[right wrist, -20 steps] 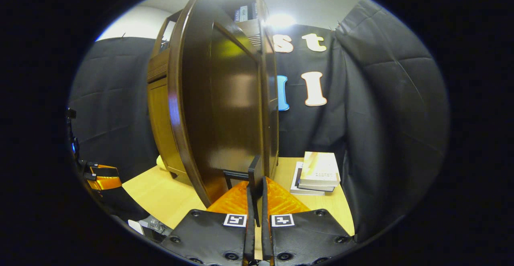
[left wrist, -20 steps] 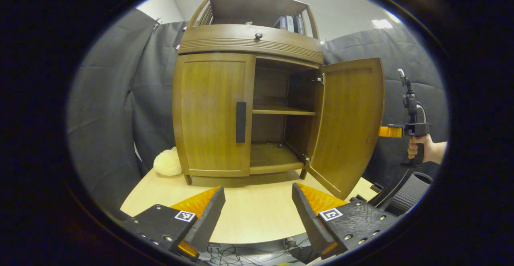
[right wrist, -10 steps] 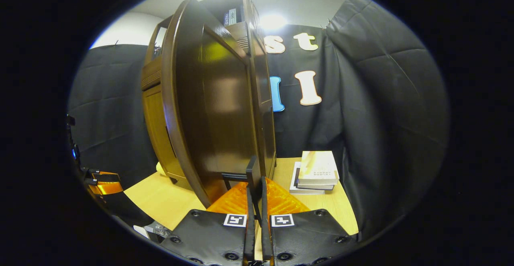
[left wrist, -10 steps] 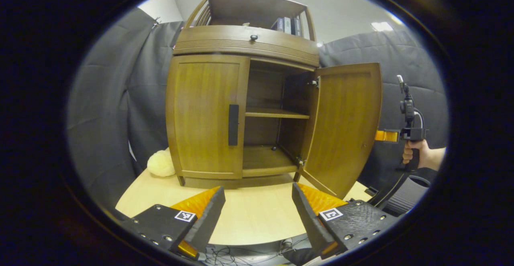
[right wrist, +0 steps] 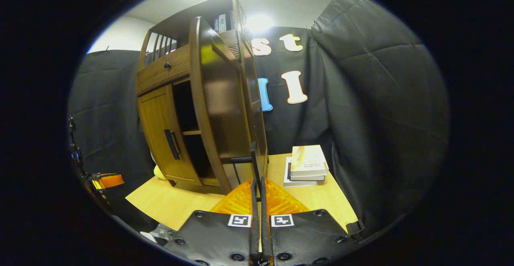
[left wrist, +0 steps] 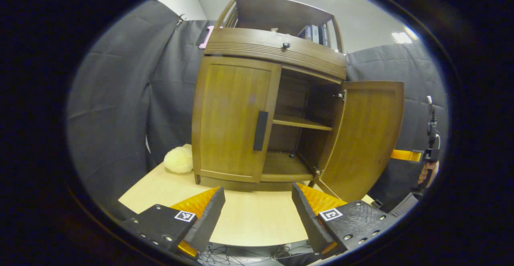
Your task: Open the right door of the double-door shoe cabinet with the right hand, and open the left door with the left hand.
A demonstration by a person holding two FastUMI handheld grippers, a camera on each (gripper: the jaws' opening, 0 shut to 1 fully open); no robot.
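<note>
One door handle (right wrist: 253, 159) inside right gripper (right wrist: 257, 185)

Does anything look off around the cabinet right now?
Nothing stands out. The right door hangs open on its hinges, its handle clamped in the right gripper. The left door sits shut and square. The left gripper is open, short of it.

Black quilted cloth (left wrist: 116, 93) forms the booth walls on all sides. Above it, a white ceiling (left wrist: 361, 13) carries lit panels (left wrist: 401, 37). A light wooden table (left wrist: 257, 218) occupies the floor area; cables (left wrist: 237, 254) hang below its front edge.
</note>
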